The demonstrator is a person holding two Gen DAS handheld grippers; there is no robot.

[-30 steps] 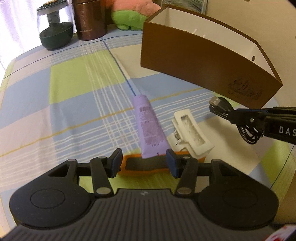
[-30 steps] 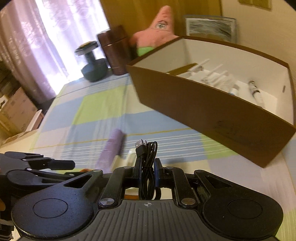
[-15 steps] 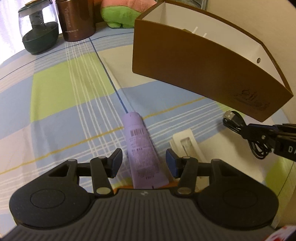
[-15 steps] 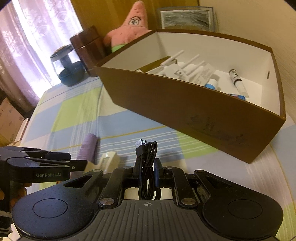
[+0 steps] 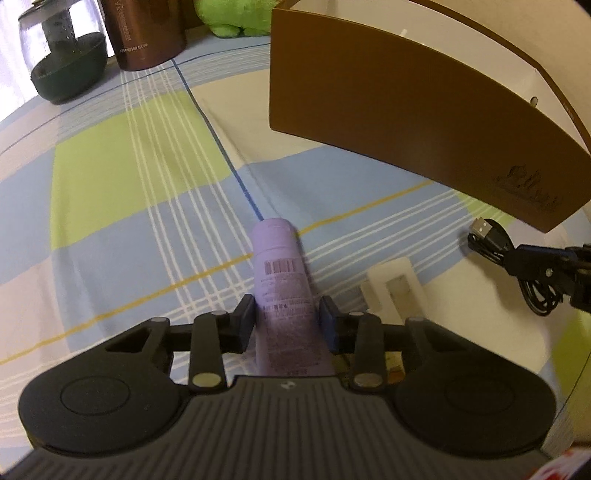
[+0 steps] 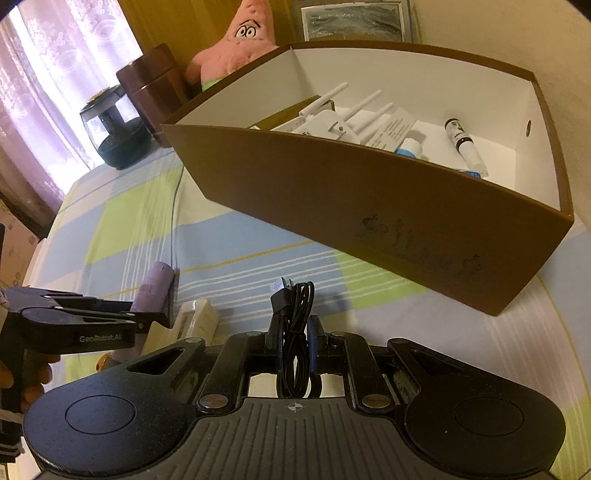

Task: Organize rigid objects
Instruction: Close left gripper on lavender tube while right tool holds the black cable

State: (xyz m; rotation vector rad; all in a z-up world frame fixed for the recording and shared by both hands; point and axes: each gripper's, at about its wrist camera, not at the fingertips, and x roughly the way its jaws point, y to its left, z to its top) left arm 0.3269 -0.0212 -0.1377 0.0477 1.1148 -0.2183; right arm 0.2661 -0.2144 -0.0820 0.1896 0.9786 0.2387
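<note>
Purple tube [image 5: 283,291] lies lengthwise on the checked cloth [image 5: 140,155], cap end pointing far toward the box [image 5: 399,122], flat crimped end near, under the left gripper [image 5: 287,320]. L jaws have just been closing and now sit pressed on both sides of the tube's lower half, barcode label facing up. L gripper points steeply down at the cloth; from the right wrist view it comes in from the left edge, lying low and about level in frame, w/ fingertips of the person's hand [image 6: 33,380] showing behind it.

Just right of the tube: white clip [image 5: 397,284], on the cloth, near but not touching that I can tell. An orange thing peeks out under the L gripper body, too hidden to name.

Right gripper [image 6: 294,338] is clamped tight on a coiled black cable [image 6: 293,332], USB plug sticking up at the far end. It tilts downward, held off to the right of the tube & clip, nearer than the box's long brown wall.

Box is open-topped, brown outside, white inside, far right on the cloth. Inside: white router [image 6: 332,122] w/ antennas, a small bottle [image 6: 463,146], a blue-and-white item, some paper.

Far left, beyond the cloth's green square: dark glass jar [image 5: 61,62], brown canister [image 5: 147,33], pink plush [image 6: 240,48] w/ green bottom. Curtain [image 6: 55,92] at far left.
</note>
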